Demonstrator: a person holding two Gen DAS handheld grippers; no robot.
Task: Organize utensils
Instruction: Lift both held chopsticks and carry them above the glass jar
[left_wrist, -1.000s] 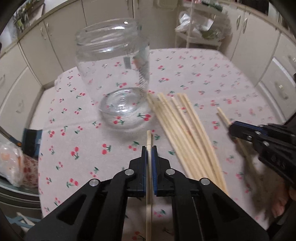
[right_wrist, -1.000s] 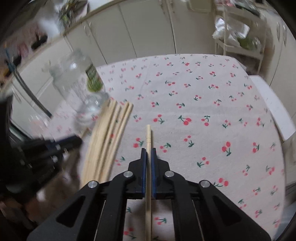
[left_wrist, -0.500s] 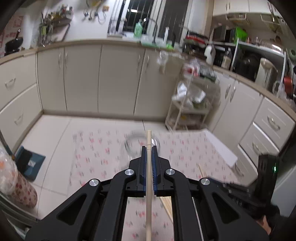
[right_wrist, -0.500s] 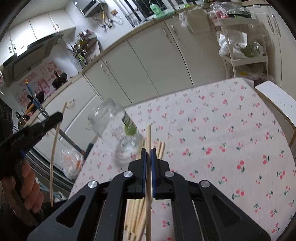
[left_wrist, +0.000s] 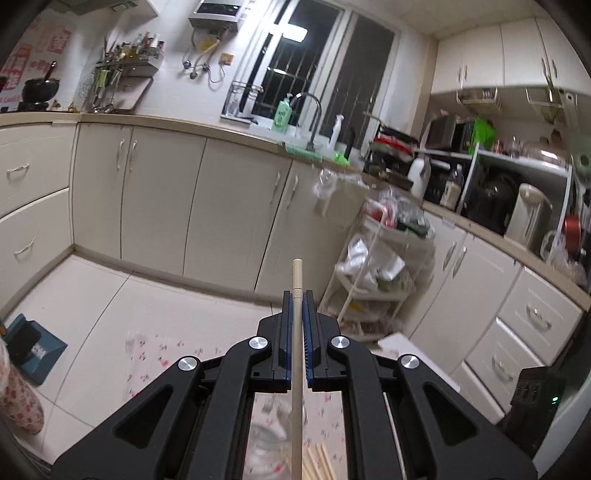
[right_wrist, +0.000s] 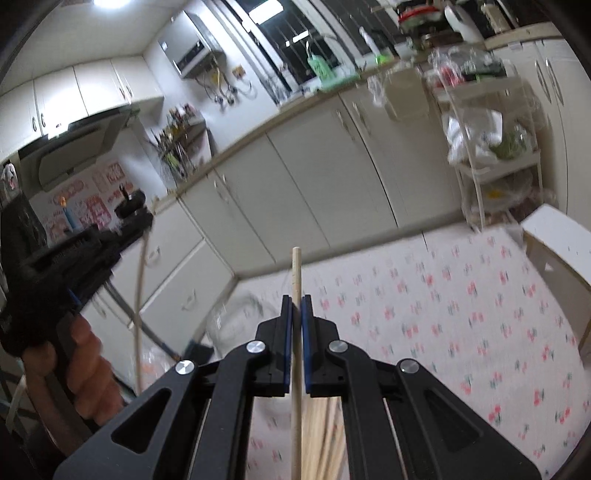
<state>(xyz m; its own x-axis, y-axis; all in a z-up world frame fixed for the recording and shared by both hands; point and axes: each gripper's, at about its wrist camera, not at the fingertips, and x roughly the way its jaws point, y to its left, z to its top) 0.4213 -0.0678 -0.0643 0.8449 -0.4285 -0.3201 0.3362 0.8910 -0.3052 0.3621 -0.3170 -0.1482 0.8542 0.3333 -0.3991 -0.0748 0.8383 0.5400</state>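
Chopstick (left_wrist: 297, 280) clamped lengthwise between the closed fingers of the left gripper (left_wrist: 297, 299), its tip projecting toward the far cabinets (left_wrist: 155, 192); a second chopstick (right_wrist: 296, 273) is pinched in the same way by the right gripper (right_wrist: 296, 302). Remaining chopsticks (right_wrist: 325, 435) lie bundled on the cherry-print bench (right_wrist: 461, 314) just under the right gripper, with the blurred glass jar (right_wrist: 240, 314) left of them. Left gripper also appears at far left in the right wrist view, raised above the bench.
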